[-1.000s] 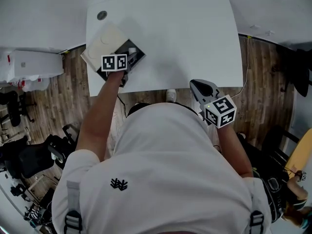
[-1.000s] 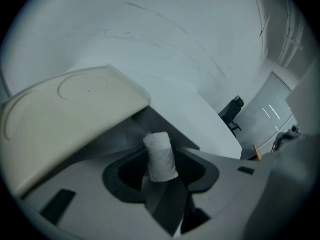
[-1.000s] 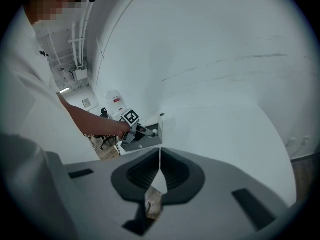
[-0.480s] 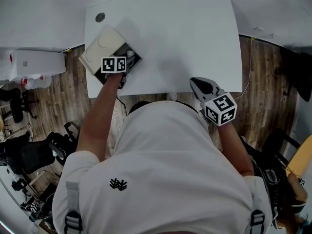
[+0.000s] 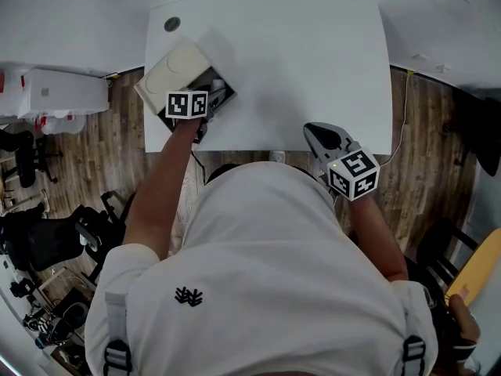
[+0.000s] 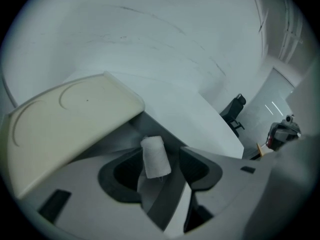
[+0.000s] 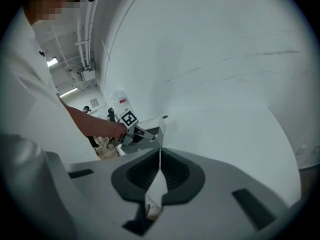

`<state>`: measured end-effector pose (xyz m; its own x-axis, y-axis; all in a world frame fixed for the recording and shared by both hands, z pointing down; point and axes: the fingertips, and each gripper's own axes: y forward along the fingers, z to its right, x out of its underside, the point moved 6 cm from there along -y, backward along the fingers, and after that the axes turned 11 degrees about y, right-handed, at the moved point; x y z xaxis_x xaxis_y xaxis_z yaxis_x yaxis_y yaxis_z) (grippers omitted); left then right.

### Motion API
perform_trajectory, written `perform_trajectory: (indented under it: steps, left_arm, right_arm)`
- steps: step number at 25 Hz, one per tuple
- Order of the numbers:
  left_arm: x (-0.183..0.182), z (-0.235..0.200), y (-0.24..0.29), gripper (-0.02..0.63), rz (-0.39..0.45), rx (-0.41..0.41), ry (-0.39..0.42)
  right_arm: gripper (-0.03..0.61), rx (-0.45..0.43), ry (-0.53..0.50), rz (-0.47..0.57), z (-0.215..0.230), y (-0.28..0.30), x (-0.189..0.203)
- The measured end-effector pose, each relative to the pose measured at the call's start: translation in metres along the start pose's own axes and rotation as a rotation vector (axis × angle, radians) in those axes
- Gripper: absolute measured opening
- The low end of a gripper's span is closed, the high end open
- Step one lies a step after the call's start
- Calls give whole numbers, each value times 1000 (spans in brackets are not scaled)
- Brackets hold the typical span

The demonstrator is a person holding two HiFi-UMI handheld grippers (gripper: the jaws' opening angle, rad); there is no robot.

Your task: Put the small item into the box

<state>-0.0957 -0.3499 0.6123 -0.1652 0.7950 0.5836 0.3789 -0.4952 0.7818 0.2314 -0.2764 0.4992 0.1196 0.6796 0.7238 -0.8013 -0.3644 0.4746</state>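
A box (image 5: 200, 84) with a dark inside and a raised cream lid (image 5: 174, 67) sits at the table's near left corner. My left gripper (image 5: 205, 92) reaches into it. In the left gripper view the small item (image 6: 156, 156), a white roll, stands over the box's dark inside (image 6: 117, 140), below the lid (image 6: 70, 114). It is between the jaws of the left gripper (image 6: 161, 155), which have just been opening; the pads stand off it. My right gripper (image 5: 311, 131) hovers at the table's front edge. Its tips (image 7: 160, 151) are shut together with nothing between them.
The white table (image 5: 313, 61) has a round grommet (image 5: 171, 23) at its far left corner. A cable (image 5: 405, 108) hangs off the right side. Office chairs (image 5: 47, 245) and a white cabinet (image 5: 55, 92) stand on the wood floor to the left.
The left gripper has stayed at the box and the right one near the table's front edge. Only the head view has shifted a little.
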Motion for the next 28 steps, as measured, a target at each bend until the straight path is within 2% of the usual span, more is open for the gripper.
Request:
perform_trajectory:
  steps: [4,9,14,18,28]
  left_arm:
    - [-2,3,-18,232,51,19,-11]
    - [-3,10,-49,230,134,48,15]
    - [-1,23,-81,208,226,136,29]
    - [14,34,-111,168,271,207,69]
    - [60,55,-188,20,375,384,167]
  right_arm:
    - [11,-20,-19,-15,-16,11,3]
    - [11,-31,-31,-18,-36,24,5]
    - [11,-28,-47,-20,-58,37,7]
    - [11,-21,-51,-12,-84,49,14]
    - [11,14,-42,4,-145,74,37]
